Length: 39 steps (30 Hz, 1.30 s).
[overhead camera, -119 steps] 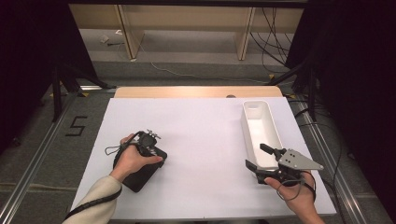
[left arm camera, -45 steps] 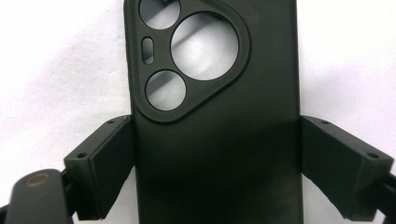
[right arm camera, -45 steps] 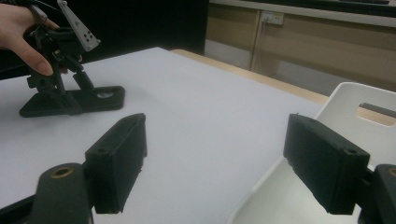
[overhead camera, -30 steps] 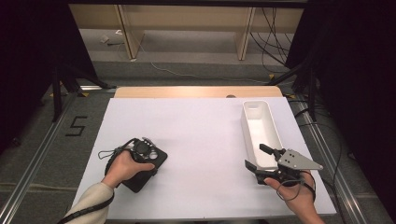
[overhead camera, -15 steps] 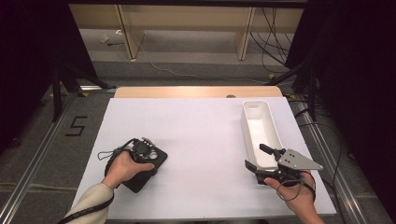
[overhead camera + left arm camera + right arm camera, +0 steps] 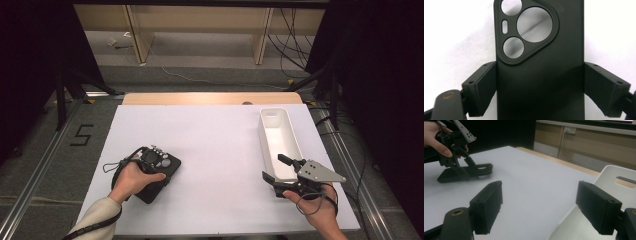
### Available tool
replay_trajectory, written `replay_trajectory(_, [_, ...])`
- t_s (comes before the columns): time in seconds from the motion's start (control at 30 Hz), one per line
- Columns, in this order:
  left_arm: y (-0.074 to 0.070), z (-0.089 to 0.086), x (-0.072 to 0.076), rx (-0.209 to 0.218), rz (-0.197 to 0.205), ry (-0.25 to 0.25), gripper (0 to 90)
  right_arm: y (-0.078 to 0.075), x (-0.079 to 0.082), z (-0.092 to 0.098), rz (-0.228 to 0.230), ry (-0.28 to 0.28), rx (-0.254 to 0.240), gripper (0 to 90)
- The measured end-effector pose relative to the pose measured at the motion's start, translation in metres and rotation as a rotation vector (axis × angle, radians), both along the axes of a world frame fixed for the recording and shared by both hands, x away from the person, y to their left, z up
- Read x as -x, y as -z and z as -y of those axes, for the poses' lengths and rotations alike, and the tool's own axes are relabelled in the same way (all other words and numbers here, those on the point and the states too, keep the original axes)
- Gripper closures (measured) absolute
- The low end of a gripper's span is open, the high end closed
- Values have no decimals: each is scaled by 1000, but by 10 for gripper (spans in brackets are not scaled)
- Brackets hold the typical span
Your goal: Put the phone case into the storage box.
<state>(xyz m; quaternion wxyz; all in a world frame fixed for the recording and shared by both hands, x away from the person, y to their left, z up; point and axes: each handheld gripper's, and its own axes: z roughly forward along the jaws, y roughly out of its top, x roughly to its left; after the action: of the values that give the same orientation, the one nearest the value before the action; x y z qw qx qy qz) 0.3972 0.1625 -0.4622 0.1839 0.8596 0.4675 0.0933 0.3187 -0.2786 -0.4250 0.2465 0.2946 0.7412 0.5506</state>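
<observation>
A: Looking down from the high view, where is the flat black rubbery phone case (image 6: pixel 159 176) with the rounded-triangle camera cut-out?

B: It lies on the white table sheet (image 6: pixel 215 150), at the person's left and well apart from the long white plastic bin (image 6: pixel 279 142) at the right. The left gripper (image 6: pixel 151 165) stands over it, pointing down.

A: Is that gripper clamped on it?

B: In the left gripper view the 2 black jaws sit against the 2 long edges of the case (image 6: pixel 540 82), 1 on each side, so it grips the case across its width. The 3 round holes and the small slot of the cut-out show above the jaws.

A: And the other hand?

B: The right gripper (image 6: pixel 277 170) rests at the near end of the bin, jaws apart with nothing between them. In the right gripper view 1 pad (image 6: pixel 487 206) is over the sheet and the other (image 6: pixel 597 206) over the bin's edge (image 6: pixel 609 172); the left gripper (image 6: pixel 464 168) shows farther off on the case (image 6: pixel 477 168).
</observation>
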Motion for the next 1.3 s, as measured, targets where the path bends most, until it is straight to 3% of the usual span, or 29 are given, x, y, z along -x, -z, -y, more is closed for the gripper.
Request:
replay_trajectory(0.57, [-17, -4, 3, 156, 181, -48, 156, 0, 0, 0, 0, 1, -3, 225])
replay_trajectory(0.7, [-19, -4, 3, 169, 217, -49, 156, 0, 0, 0, 1, 2, -4, 225])
replay_trajectory(1.3, [-26, -3, 4, 232, 296, -66, 156, 0, 0, 0, 0, 2, -4, 225])
